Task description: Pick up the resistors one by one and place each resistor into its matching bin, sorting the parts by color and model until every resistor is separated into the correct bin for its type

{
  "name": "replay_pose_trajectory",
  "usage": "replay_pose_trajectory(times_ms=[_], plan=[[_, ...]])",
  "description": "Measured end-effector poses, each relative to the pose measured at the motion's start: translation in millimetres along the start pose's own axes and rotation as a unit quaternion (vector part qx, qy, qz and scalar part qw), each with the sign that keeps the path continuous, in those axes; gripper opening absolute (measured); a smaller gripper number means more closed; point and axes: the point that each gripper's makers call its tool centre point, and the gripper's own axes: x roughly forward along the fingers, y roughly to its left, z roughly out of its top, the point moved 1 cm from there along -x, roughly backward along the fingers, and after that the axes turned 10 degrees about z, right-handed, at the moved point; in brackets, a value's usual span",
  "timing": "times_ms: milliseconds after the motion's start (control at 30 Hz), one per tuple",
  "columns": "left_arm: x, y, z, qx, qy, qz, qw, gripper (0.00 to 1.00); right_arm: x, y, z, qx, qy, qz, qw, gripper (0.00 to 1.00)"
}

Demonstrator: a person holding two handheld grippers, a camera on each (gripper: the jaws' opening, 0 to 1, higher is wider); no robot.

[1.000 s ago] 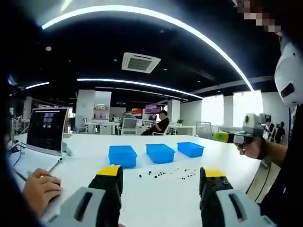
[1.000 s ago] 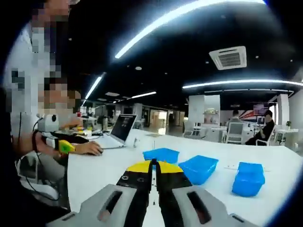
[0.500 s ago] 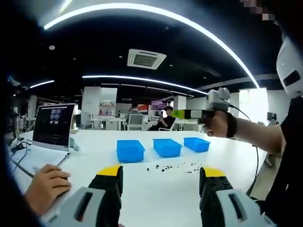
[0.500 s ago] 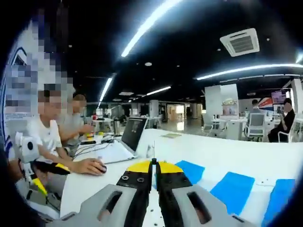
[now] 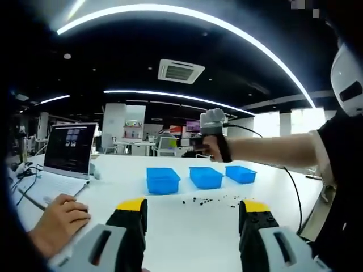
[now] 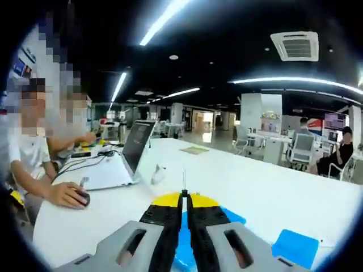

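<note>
Several small dark resistors (image 5: 207, 199) lie scattered on the white table (image 5: 170, 226), in front of three blue bins (image 5: 163, 179), (image 5: 206, 177), (image 5: 240, 173) standing in a row. My left gripper (image 5: 193, 207) is open and empty, low over the near table, short of the resistors. A hand holds my right gripper (image 5: 197, 148) in the air above the middle and left bins. In the right gripper view, my right gripper (image 6: 184, 198) is shut on a resistor whose thin wire lead (image 6: 183, 180) sticks up between the tips. A blue bin (image 6: 229, 218) lies right under those jaws.
An open laptop (image 5: 69, 150) stands at the table's left, with a person's hand on a mouse (image 5: 57, 218) near my left jaw. Another blue bin (image 6: 295, 246) is at lower right in the right gripper view, and a white mouse (image 6: 157, 174) lies by the laptop (image 6: 129, 154).
The right gripper has travelled left from the table's right side to above the bins, still shut on the resistor. Its view swung toward the laptop, and the bins slid beneath its jaws.
</note>
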Motion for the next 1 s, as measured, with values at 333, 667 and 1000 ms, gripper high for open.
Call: replay_pose_trajectory(times_ms=[333, 667, 1000], plan=[[2.5, -7.1, -1.9, -0.001, 0.006, -0.006, 1.0000, 0.66, 20.9, -4.6, -22.5, -0.002, 0.043, 0.002, 0.9991, 0.10], [9.2, -10.0, 0.4, -0.001, 0.004, -0.015, 0.9999, 0.66, -21.8, 5.9, -18.4, -0.010, 0.015, 0.025, 0.9995, 0.20], [23.8, -22.0, 10.3, 0.001, -0.014, -0.037, 0.9992, 0.66, -147.9, 38.9, -13.0, -0.032, -0.039, 0.047, 0.9976, 0.20]])
